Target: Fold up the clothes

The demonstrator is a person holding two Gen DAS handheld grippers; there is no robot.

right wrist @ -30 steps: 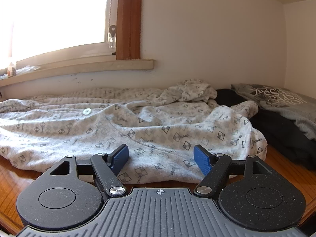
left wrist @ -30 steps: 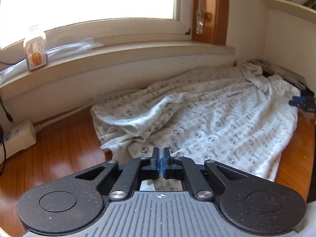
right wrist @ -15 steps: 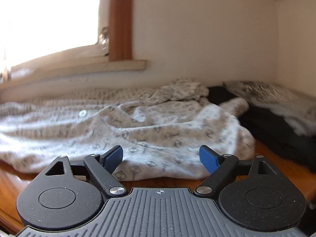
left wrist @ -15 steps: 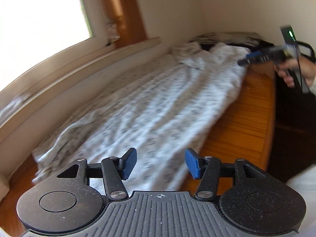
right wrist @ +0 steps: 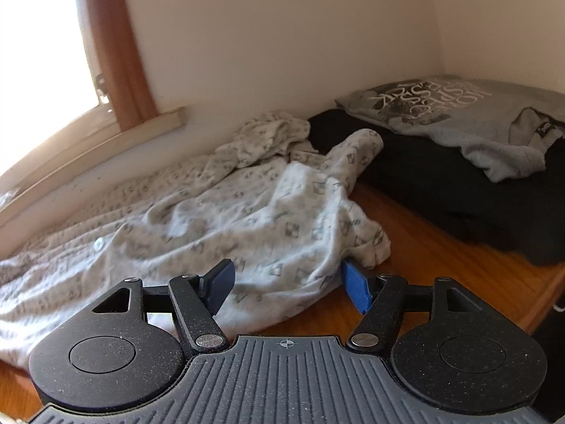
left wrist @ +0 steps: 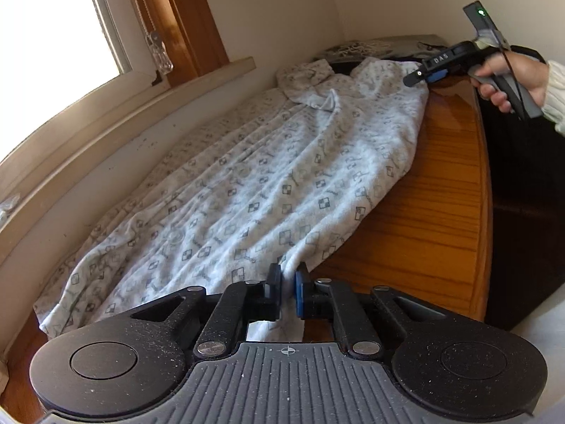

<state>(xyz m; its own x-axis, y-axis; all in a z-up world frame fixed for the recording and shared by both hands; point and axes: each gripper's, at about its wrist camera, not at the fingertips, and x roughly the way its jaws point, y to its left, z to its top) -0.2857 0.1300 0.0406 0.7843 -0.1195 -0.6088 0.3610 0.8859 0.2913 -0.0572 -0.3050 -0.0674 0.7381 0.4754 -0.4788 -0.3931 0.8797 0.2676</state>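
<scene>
The shirt [left wrist: 268, 183] reaches the table [left wrist: 423, 219] front edge. Left gripper [left wrist: 287, 291] pinches its hem; right gripper [right wrist: 286, 286] closes around cloth, not yet pressing.

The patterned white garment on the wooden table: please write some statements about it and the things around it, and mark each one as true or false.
1. The left gripper is shut on an edge of the patterned garment. True.
2. The right gripper has already pinched the garment. False: its fingers are apart and closing, with cloth between them.
3. A grey printed shirt lies on top of a black garment. True.
4. The patterned garment is neatly folded into a small square. False: it lies spread out and wrinkled along the wooden table.
5. The window is on the far side of the garment, above a sill. True.
</scene>
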